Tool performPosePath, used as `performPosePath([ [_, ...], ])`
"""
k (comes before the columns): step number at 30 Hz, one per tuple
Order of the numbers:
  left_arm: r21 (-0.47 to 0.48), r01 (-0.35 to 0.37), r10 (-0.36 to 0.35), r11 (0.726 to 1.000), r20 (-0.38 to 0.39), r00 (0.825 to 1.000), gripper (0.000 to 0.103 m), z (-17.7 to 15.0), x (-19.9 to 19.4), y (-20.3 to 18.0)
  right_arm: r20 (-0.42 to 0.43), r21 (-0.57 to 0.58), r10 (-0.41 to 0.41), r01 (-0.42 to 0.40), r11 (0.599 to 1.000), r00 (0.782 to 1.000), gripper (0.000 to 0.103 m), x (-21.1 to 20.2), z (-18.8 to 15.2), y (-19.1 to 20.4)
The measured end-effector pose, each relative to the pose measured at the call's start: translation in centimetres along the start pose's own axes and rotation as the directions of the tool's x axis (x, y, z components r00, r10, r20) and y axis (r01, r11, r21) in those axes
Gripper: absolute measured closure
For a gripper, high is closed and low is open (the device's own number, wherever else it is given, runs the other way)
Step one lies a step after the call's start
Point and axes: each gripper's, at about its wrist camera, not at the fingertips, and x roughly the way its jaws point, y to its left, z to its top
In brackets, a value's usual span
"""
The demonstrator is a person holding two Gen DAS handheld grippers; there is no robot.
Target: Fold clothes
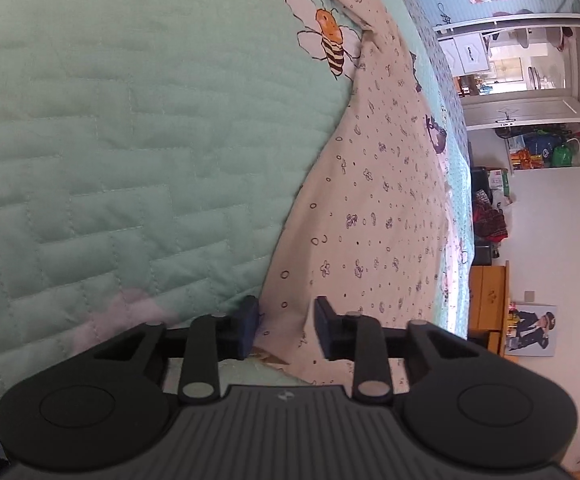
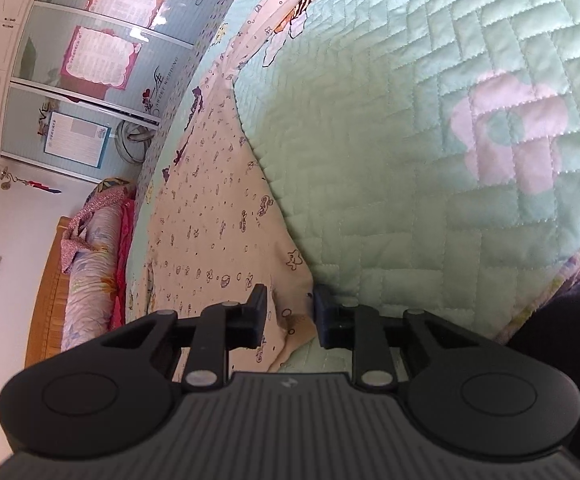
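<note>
A cream garment (image 1: 374,200) printed with small dark flowers and rings lies flat on a mint-green quilted bedspread (image 1: 109,140). My left gripper (image 1: 285,330) is open, its blue pads on either side of the garment's near corner. The right wrist view shows the same cream garment (image 2: 209,216) stretching away along the bedspread (image 2: 390,160). My right gripper (image 2: 290,316) is open too, with another near corner of the garment lying between its fingers. Neither pair of pads presses the cloth.
A bee picture (image 1: 328,38) is printed on the bedspread beside the garment. Beyond the bed are a wooden cabinet (image 1: 488,300), a doorway (image 1: 530,80), wardrobe doors (image 2: 89,60) and a rolled floral quilt (image 2: 89,264) against a wooden headboard.
</note>
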Motion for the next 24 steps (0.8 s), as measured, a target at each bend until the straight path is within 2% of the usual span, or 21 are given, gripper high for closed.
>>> performPosePath([
  [2, -0.008, -0.002, 0.002, 1.000, 0.003, 1.000, 0.060, 0.0, 0.0, 0.0, 0.001, 0.001, 0.001, -0.001, 1.000, 1.000, 0.076, 0.0, -0.1, 0.0],
  [4, -0.016, -0.004, 0.004, 1.000, 0.005, 1.000, 0.062, -0.1, 0.0, 0.0, 0.003, -0.002, -0.001, 0.001, 1.000, 1.000, 0.076, 0.1, -0.1, 0.0],
  [5, -0.020, -0.005, 0.005, 1.000, 0.007, 1.000, 0.073, -0.1, 0.0, 0.0, 0.004, -0.005, -0.005, 0.005, 1.000, 1.000, 0.078, 0.1, -0.2, 0.1],
  [6, -0.024, -0.006, 0.007, 1.000, 0.008, 1.000, 0.102, -0.1, 0.0, 0.0, 0.004, -0.009, -0.012, 0.012, 1.000, 1.000, 0.087, 0.1, -0.2, 0.1],
  [8, 0.005, -0.028, 0.028, 1.000, 0.035, 0.999, 0.101, -0.7, -0.5, -0.4, 0.005, -0.019, -0.026, 0.026, 0.999, 1.000, 0.099, 0.2, -0.3, 0.2],
  [14, 0.078, -0.030, 0.021, 0.996, 0.117, 0.993, 0.101, -2.5, -3.2, -2.4, 0.053, -0.089, -0.041, 0.046, 0.995, 0.998, 0.100, -1.0, -0.6, 1.8],
  [19, 0.162, -0.049, 0.029, 0.986, 0.125, 0.992, 0.101, -3.4, -4.7, -4.9, 0.070, -0.107, -0.059, 0.066, 0.992, 0.996, 0.101, -2.8, -0.9, 2.8],
  [21, 0.177, -0.087, 0.067, 0.980, 0.115, 0.991, 0.101, -3.7, -4.2, -4.8, 0.062, -0.105, -0.076, 0.082, 0.991, 0.995, 0.101, -2.7, -1.2, 2.5],
  [24, 0.128, -0.120, 0.111, 0.984, 0.081, 0.991, 0.101, -3.8, -2.6, -2.8, 0.051, -0.102, -0.101, 0.106, 0.989, 0.994, 0.101, -2.6, -1.7, 2.2],
])
